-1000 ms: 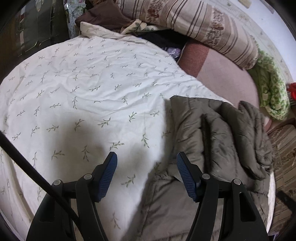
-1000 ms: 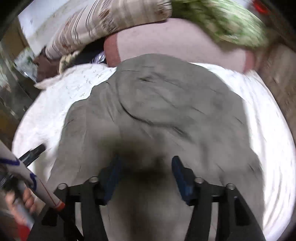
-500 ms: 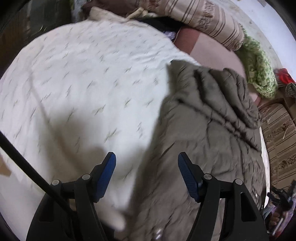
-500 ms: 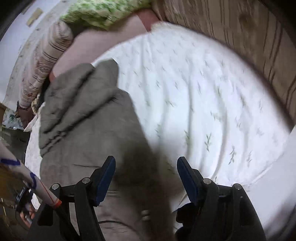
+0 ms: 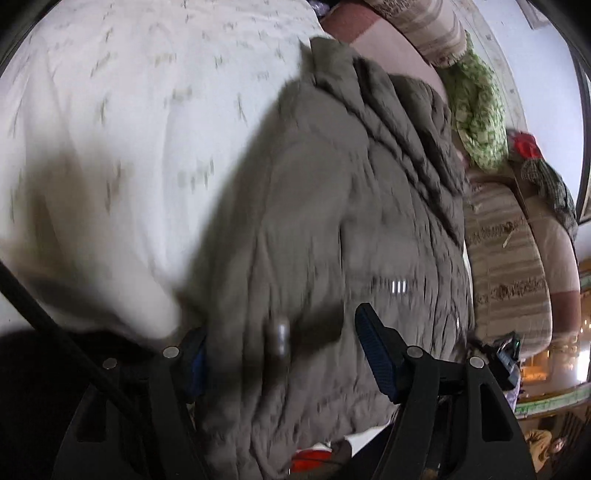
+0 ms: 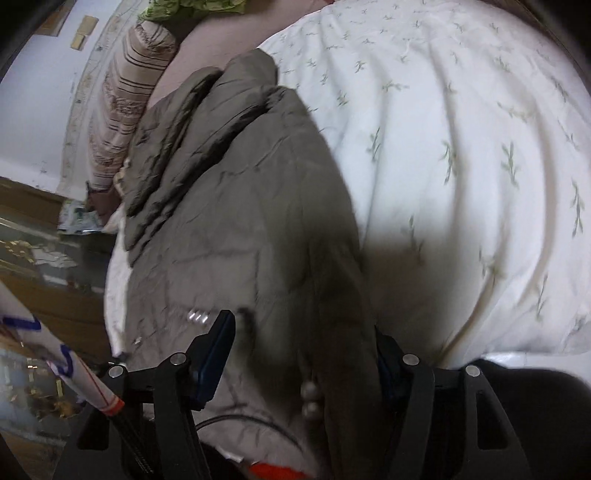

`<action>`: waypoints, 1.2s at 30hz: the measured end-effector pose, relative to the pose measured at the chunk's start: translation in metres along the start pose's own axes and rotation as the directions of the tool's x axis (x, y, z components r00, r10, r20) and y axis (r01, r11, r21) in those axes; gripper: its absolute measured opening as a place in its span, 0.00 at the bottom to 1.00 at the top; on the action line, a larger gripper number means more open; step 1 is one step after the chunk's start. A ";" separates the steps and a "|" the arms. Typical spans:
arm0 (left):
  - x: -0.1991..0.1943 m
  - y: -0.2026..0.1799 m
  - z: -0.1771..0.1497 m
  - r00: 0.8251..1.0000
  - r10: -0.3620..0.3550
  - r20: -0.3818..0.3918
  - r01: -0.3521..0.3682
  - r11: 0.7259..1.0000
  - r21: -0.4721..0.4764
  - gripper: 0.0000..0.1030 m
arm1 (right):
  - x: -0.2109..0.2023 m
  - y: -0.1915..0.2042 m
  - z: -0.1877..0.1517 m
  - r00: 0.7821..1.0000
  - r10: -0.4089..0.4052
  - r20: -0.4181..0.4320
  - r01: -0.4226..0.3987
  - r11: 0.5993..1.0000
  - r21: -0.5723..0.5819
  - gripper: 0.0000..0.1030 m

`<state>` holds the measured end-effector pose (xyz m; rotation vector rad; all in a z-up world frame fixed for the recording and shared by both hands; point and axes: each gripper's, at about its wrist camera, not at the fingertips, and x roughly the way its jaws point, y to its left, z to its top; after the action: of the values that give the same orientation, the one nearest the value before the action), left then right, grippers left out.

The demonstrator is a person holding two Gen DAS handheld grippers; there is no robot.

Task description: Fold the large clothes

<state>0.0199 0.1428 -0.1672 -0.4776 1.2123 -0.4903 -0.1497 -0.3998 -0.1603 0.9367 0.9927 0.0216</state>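
Both grippers have dropped to the near hem of the padded olive-grey jacket [image 5: 332,221], which filled far less of each view half a second ago. From the left wrist camera, white leaf-print bedding [image 5: 129,129] spreads from 9 to 12 o'clock as open room, its near edge falling into dark shadow at 8 o'clock. The left gripper [image 5: 280,354] has its blue pads spread wide; the jacket bulges between them, a metal snap near the centre, with nothing clamped. At 1 to 3 o'clock lie a striped pillow [image 5: 424,26], a green patterned cloth [image 5: 476,114] and a striped sofa cushion [image 5: 506,266].

From the right wrist camera, a wall and cluttered shelves sit at 9 to 10 o'clock. The right gripper [image 6: 303,350] is likewise parted around the jacket's hem; its right pad is hidden by fabric. The jacket [image 6: 236,206] runs toward 11 o'clock. Bedding [image 6: 461,147] fills 12 to 4 o'clock.
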 end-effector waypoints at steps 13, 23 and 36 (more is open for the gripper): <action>0.015 -0.024 -0.049 0.998 0.057 -0.016 -0.056 0.996 0.072 0.66 | -0.013 -0.008 -0.059 0.999 0.036 -0.025 -0.036 0.999 -0.012 0.66; 0.013 -0.055 -0.071 0.967 0.254 0.008 -0.252 0.953 0.168 0.24 | -0.007 -0.001 -0.086 0.995 -0.094 -0.017 0.092 0.992 -0.083 0.30; -0.081 -0.135 -0.010 0.957 0.136 0.256 -0.204 0.944 0.260 0.19 | -0.071 0.080 -0.038 0.988 0.065 0.143 -0.037 0.981 -0.193 0.17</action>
<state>-0.0259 0.0816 -0.0288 -0.1748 0.9266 -0.4365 -0.1872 -0.3543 -0.0640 0.7766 0.8132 0.0872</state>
